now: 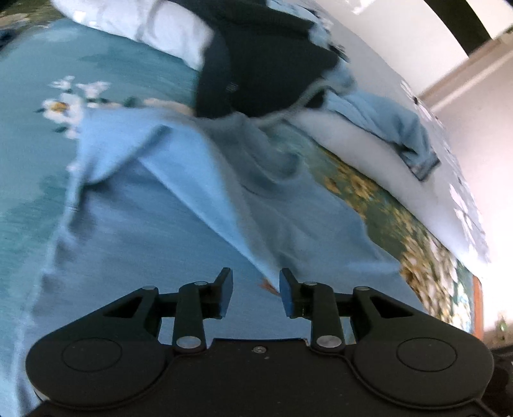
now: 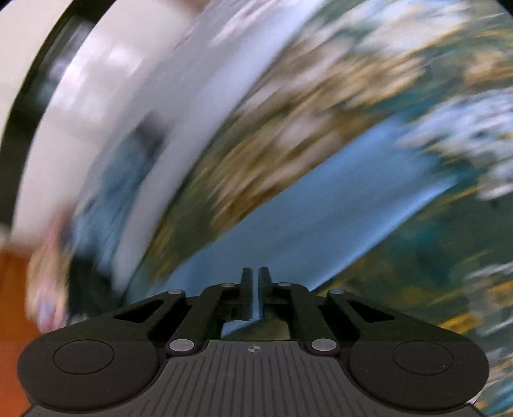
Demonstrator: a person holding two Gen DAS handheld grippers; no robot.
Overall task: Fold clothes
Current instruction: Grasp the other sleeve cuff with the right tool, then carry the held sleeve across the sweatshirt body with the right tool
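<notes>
A light blue garment (image 1: pixel 179 199) lies partly folded on the floral bedspread (image 1: pixel 29 83). My left gripper (image 1: pixel 256 290) hovers just above it, jaws open and empty, with a folded edge running up from between the fingers. In the right wrist view, heavily blurred by motion, my right gripper (image 2: pixel 255 290) is shut, with a thin strip of the light blue garment (image 2: pixel 320 208) showing between its fingers.
A dark garment (image 1: pixel 266 61) lies on white pillows (image 1: pixel 154 29) at the back. Another blue garment (image 1: pixel 394 128) rests on a white pillow (image 1: pixel 359 150) at the right. The bed edge and an orange surface (image 2: pixel 12 304) show at the left of the right wrist view.
</notes>
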